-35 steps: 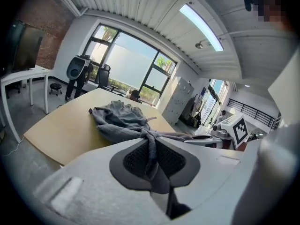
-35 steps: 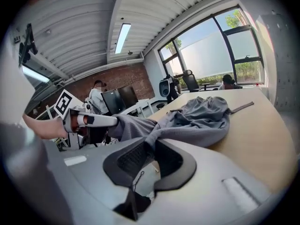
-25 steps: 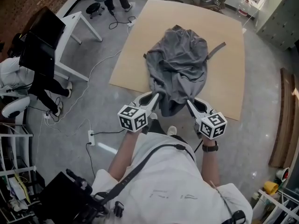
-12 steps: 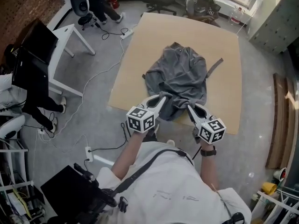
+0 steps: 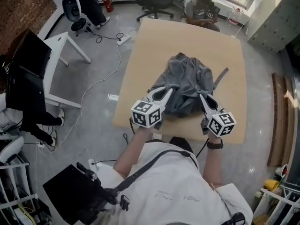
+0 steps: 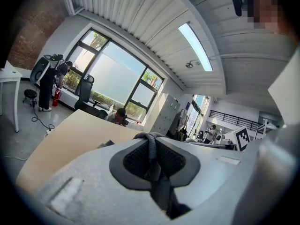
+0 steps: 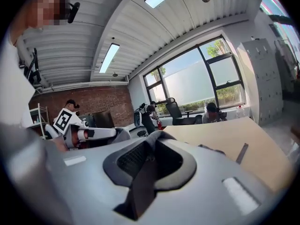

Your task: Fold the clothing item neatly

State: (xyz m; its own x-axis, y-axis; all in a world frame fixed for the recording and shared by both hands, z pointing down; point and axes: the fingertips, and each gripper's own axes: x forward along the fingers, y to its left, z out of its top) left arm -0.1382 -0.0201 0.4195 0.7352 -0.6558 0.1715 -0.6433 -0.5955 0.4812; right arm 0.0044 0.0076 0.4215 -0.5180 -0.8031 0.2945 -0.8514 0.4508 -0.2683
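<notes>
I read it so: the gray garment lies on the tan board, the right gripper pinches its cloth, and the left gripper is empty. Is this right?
Only the left gripper is wrong: its jaws also pinch cloth of the gray garment, as the left gripper view shows. The tan board and right gripper are as you say.

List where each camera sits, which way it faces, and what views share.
Head view: on the head, steeply down at table and garment; shows torso, left gripper, right gripper.
Left gripper view: on left gripper, along its fingers across the table toward windows; fingers shut on garment, torso at edge.
Right gripper view: on right gripper, same way; fingers shut on garment, torso at edge.
Shared: each gripper view catches the other gripper's cube; all show table, garment.
</notes>
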